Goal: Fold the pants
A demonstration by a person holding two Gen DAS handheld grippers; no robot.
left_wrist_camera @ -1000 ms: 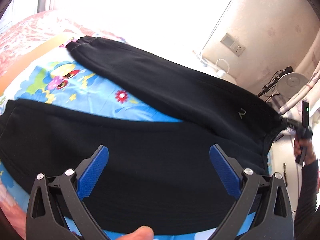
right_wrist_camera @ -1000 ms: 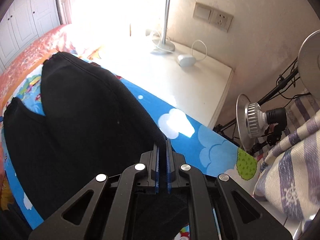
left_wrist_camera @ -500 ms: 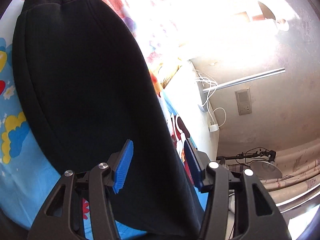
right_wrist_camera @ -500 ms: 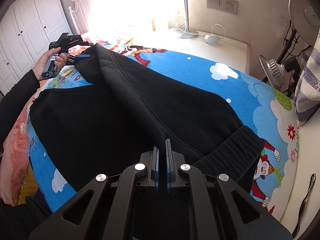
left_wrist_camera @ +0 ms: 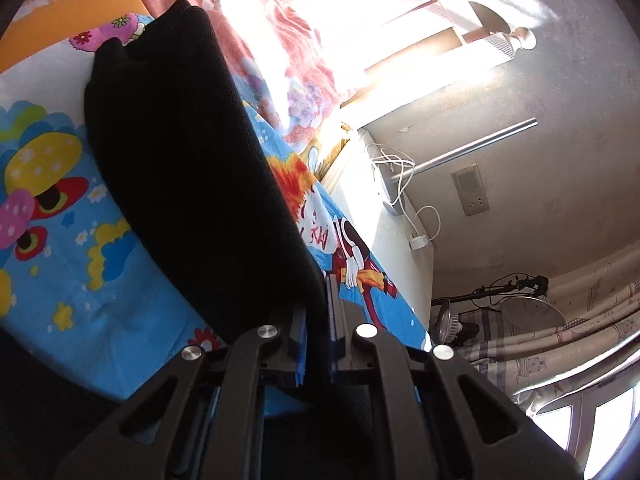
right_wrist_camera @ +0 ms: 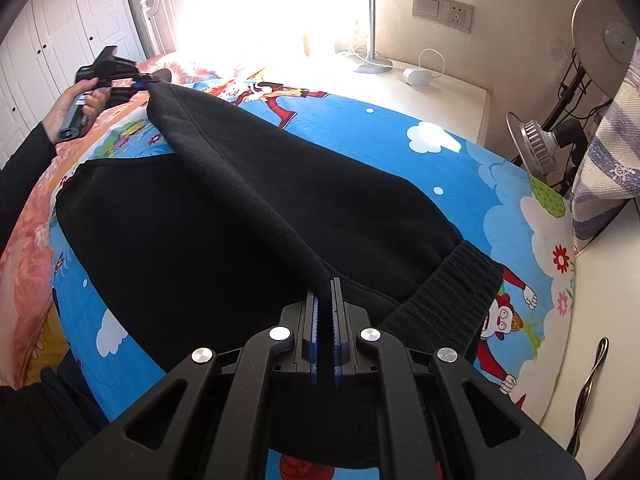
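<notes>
Black pants lie on a bed with a bright blue cartoon sheet. My right gripper is shut on the pants' edge near the ribbed waistband and holds it lifted. My left gripper is shut on the black fabric of one leg. In the right wrist view the left gripper shows at the far end, pinching the leg's end, so the cloth runs taut as a ridge between the two grippers.
A white bedside table with a lamp base, charger and cable stands beyond the bed. A fan and a striped cloth are at the right. White wardrobe doors are at the left.
My left gripper went from wide open over the pants to shut on the leg's fabric. The right gripper has stayed shut and lifted the waistband edge, pulling the cloth taut.
</notes>
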